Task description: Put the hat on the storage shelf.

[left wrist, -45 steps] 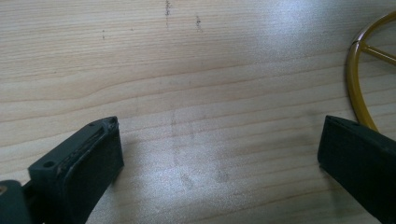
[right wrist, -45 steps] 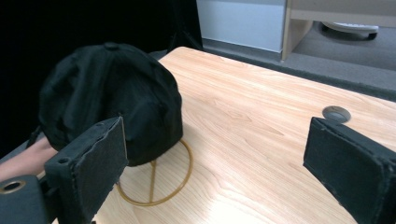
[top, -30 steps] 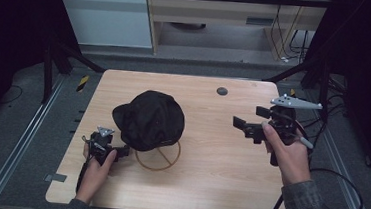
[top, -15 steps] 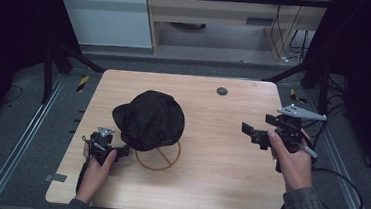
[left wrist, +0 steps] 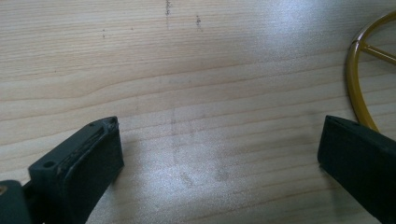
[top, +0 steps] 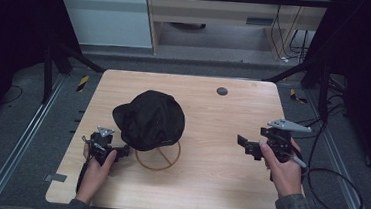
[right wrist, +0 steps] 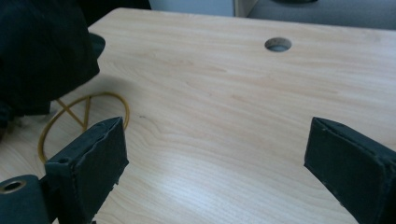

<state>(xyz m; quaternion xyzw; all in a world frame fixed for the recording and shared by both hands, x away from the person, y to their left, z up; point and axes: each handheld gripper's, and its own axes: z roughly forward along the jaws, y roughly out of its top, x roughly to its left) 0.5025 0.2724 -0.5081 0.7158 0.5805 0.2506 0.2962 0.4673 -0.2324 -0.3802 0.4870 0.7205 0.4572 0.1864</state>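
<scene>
With both tools spread, bring left tool (top: 119,153) under cap (top: 149,119) brim near table's (top: 217,187) front-left corner, right tool (top: 246,145) steadying opposite side.

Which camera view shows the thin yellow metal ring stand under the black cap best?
The right gripper view shows the thin yellow metal ring stand best: most of the ring and its spokes, beside the black fabric cap. The left gripper view catches one arc at the edge. The high view shows it small, partly under the cap.

cap (top: 151,119) on ring stand (top: 158,155), table (top: 207,186) centre-left
</scene>
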